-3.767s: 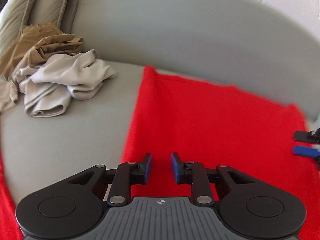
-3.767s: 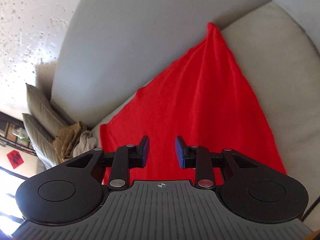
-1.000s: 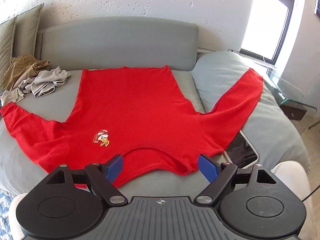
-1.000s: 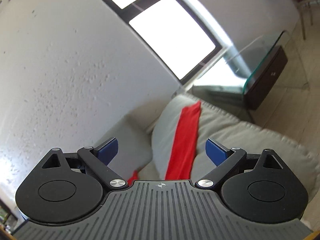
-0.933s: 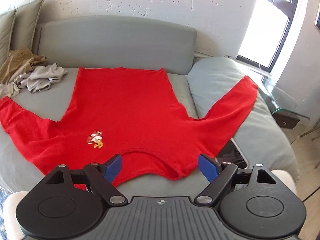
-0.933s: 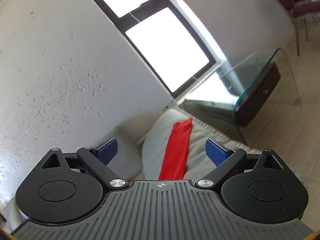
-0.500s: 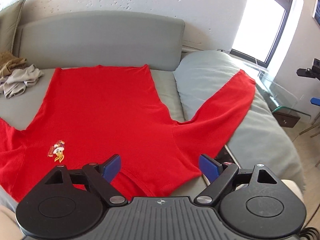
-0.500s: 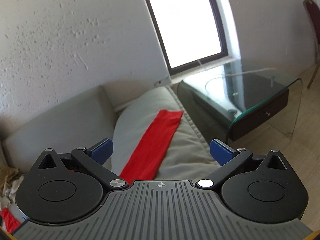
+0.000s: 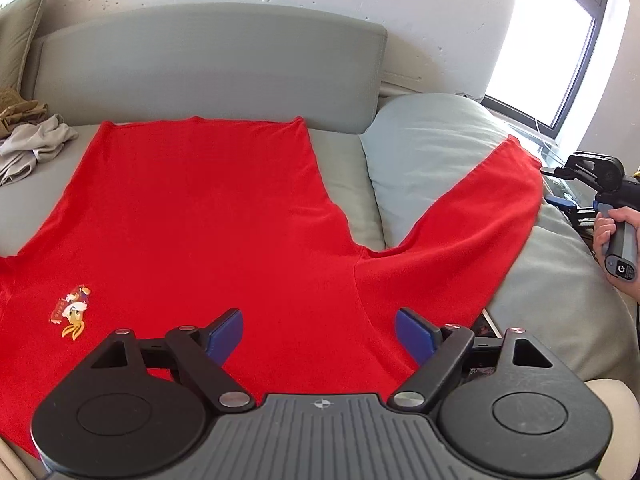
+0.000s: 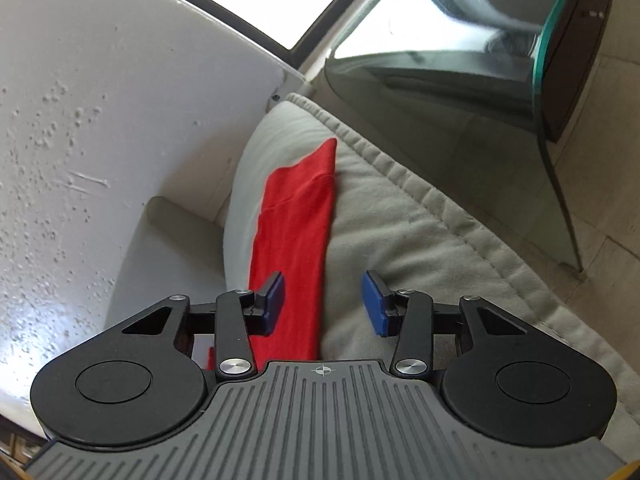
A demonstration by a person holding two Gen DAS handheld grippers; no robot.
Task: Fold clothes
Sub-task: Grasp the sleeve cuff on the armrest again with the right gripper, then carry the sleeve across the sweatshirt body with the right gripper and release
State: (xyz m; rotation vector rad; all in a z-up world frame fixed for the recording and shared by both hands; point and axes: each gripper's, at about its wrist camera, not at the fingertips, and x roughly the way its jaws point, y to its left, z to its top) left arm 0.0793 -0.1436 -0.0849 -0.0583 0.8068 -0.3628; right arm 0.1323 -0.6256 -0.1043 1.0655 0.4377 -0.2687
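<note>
Lying flat across a grey sofa point(image 9: 208, 64), a red long-sleeved shirt point(image 9: 208, 216) is spreading its body over the seat while one sleeve point(image 9: 472, 216) is draping up over a pale cushion point(image 9: 432, 128) at the right end. It is looking light, limp and thin, likely to sag and crease from any single hold, so the cuff and the shoulder seam are seeming the sound places to pinch. A small cartoon print point(image 9: 72, 312) is marking the chest. Hovering above the shoulder, the left hand-held gripper point(image 9: 318, 334) is standing wide and empty. Pointing along the sleeve toward its cuff point(image 10: 316, 164), the right hand-held gripper point(image 10: 322, 300) is also gaping wide, holding nothing, its blue pads point(image 10: 376, 300) straddling the sleeve's edge. A crumpled pile of beige clothes point(image 9: 32, 144) is waiting at the sofa's far left.
</note>
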